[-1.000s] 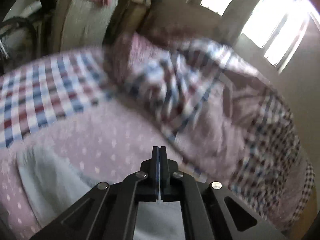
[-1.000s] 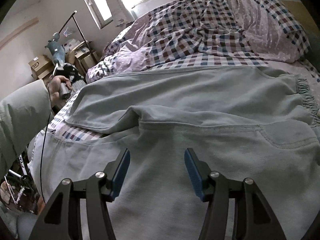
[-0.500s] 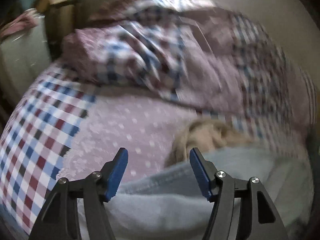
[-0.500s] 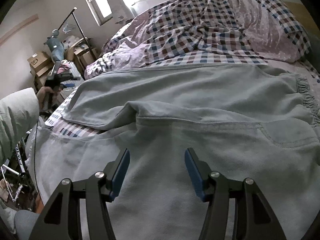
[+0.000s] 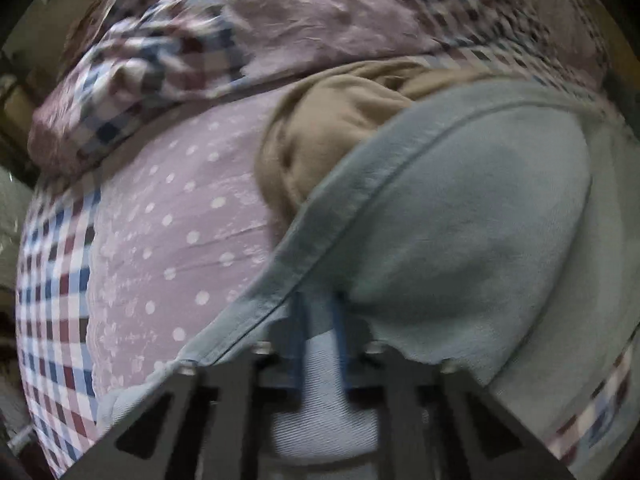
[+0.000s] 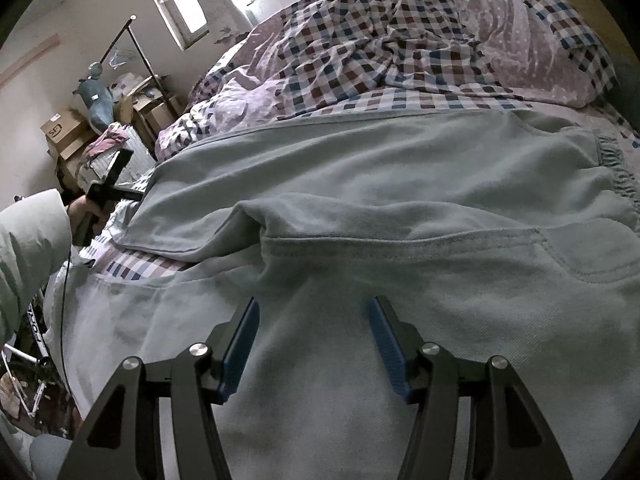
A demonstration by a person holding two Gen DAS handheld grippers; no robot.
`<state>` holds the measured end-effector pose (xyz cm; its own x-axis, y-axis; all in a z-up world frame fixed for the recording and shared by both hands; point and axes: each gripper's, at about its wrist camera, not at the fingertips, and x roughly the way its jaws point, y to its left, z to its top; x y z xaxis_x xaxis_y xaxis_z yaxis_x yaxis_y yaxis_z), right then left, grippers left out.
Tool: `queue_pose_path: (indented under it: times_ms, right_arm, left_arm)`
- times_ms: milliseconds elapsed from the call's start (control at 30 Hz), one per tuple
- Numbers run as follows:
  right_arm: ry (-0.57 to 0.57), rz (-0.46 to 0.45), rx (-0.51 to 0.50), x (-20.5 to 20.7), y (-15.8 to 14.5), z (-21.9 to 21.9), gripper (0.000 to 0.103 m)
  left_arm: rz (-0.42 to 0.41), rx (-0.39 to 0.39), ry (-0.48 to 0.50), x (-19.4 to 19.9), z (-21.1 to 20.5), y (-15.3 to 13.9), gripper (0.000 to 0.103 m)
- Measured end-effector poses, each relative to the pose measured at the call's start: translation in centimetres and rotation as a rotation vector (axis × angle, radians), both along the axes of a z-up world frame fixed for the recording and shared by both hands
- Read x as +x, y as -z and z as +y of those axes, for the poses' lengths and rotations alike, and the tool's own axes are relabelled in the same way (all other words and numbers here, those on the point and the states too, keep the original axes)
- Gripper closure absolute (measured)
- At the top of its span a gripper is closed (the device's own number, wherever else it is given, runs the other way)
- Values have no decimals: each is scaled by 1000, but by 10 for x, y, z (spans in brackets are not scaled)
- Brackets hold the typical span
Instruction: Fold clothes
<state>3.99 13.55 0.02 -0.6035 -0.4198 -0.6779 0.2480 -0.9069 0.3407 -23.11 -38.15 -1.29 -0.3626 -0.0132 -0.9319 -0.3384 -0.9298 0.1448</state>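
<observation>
Left wrist view: the left gripper [image 5: 320,336] sits low at a hemmed edge of the pale grey-green cotton sweatshirt [image 5: 460,220], its blue-padded fingers [image 5: 298,336] standing a little apart with cloth lying between and over them. The picture is blurred, so I cannot tell whether they are pinching the hem or only straddling it. A grip on a stitched edge makes sense for folding, since a hem gives a firm line to lift and carry over. Just beyond the sweatshirt, a crumpled tan cloth garment [image 5: 332,128] lies on the pink dotted bedsheet [image 5: 172,232], with the rumpled checked duvet [image 5: 168,56] heaped toward the head of the bed.

Right wrist view: the right gripper [image 6: 312,340] hovers over the sweatshirt's body with its fingers spread wide and nothing between them. The garment covers most of the near half of the bed, one panel already lying turned over along a long crease, its ribbed cuff [image 6: 616,176] toward the bed's right edge. At the bed's left edge, a hand in a pale sleeve [image 6: 28,248] holds the other tool against the cloth's edge. Judging by this, a fold is under way.
</observation>
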Motion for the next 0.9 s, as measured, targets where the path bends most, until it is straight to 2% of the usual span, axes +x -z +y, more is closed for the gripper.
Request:
queue_pose_path:
  times_ms: [133, 200, 233, 367, 400, 433, 500, 633, 900]
  right_arm:
    - [4, 3, -5, 0, -2, 1, 41]
    - [7, 4, -9, 1, -3, 2, 41]
    - [8, 5, -11, 1, -4, 3, 40]
    - [13, 3, -26, 1, -5, 5, 40]
    - [15, 2, -30, 1, -5, 6, 40]
    - [17, 1, -35, 1, -5, 7, 40]
    - [24, -4, -38, 1, -4, 8, 40]
    - [37, -17, -43, 0, -2, 10, 40]
    - [64, -42, -54, -2, 3, 15, 40]
  left_arm:
    - [74, -110, -35, 1, 3, -6, 103]
    - [120, -138, -65, 2, -4, -15, 103]
    - [136, -134, -79, 2, -8, -20, 103]
    - [130, -31, -86, 3, -23, -35, 102]
    - [124, -21, -72, 3, -24, -34, 93]
    - [124, -23, -66, 3, -23, -32, 70]
    - [124, -29, -55, 2, -21, -27, 37]
    - [144, -32, -19, 4, -13, -25, 37]
    - [48, -105, 94, -12, 2, 1, 36]
